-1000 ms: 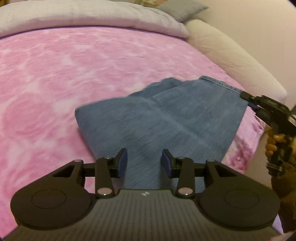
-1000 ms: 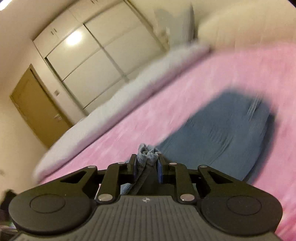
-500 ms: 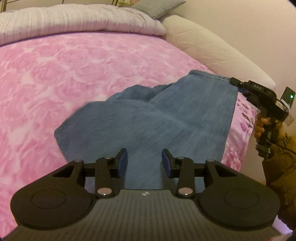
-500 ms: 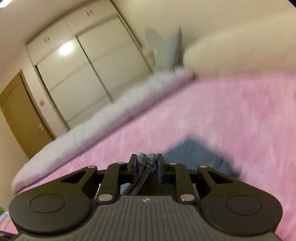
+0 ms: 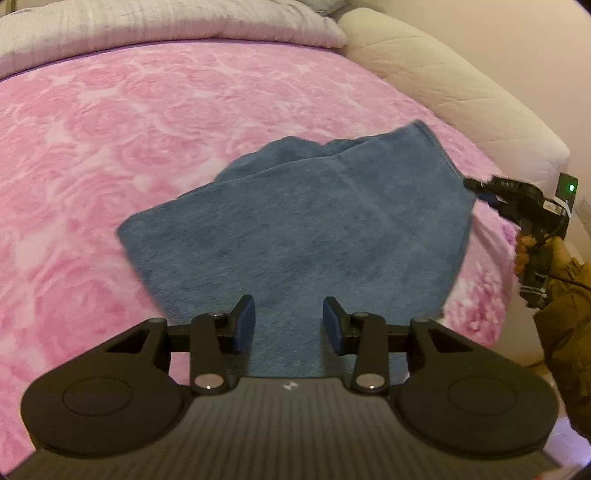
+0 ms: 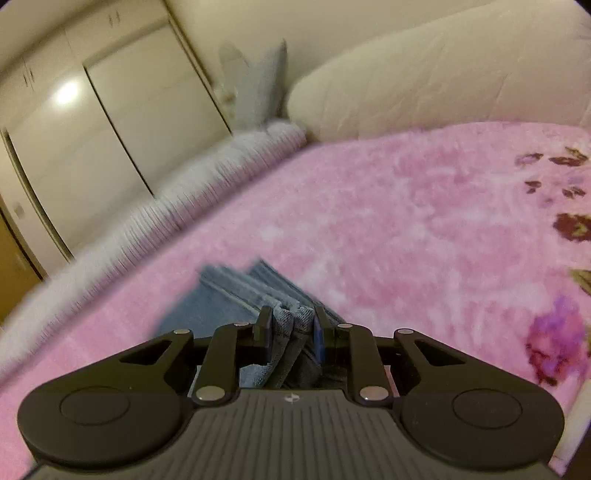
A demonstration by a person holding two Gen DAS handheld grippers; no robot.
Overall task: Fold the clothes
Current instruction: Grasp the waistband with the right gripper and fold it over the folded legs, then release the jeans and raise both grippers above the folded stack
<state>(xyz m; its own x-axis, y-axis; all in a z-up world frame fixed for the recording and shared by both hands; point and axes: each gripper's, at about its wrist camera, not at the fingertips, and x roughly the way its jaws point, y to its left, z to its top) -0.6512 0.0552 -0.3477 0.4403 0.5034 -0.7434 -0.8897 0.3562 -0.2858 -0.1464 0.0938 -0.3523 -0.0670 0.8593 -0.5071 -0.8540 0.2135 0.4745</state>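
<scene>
Garment: we see one pair of blue jeans [image 5: 314,221] lying on the pink rose-patterned blanket [image 5: 110,147] that covers the bed, toward its right-hand side in the left wrist view.
Lay of the cloth: we see the jeans doubled over themselves, with a crease line running across the upper part and a bunched lump at the far edge; the hemmed edge points toward the right gripper.
Layers: in the right wrist view we count several stacked denim edges [image 6: 255,288] fanning out ahead of the fingers, so we judge that at least one fold is already in the cloth.
Left gripper [image 5: 289,325]: we hold it with its fingers spread wide, hovering above the near edge of the jeans and clasping nothing.
Right gripper [image 6: 291,328]: we have it clamped on a gathered corner of the jeans; seen from the left wrist camera, its tips [image 5: 476,186] meet the cloth at the right corner.
Done so far: we judge the jeans partly folded, a broad uneven slab rather than a compact bundle.
Left to do: we judge the held corner has yet to be laid down and the bunched far edge smoothed; whether further folds are meant, we cannot tell.
Surroundings: a grey quilt [image 5: 166,26] lies along the far edge of the bed, and a cream padded bolster [image 5: 443,85] runs along the right side.
</scene>
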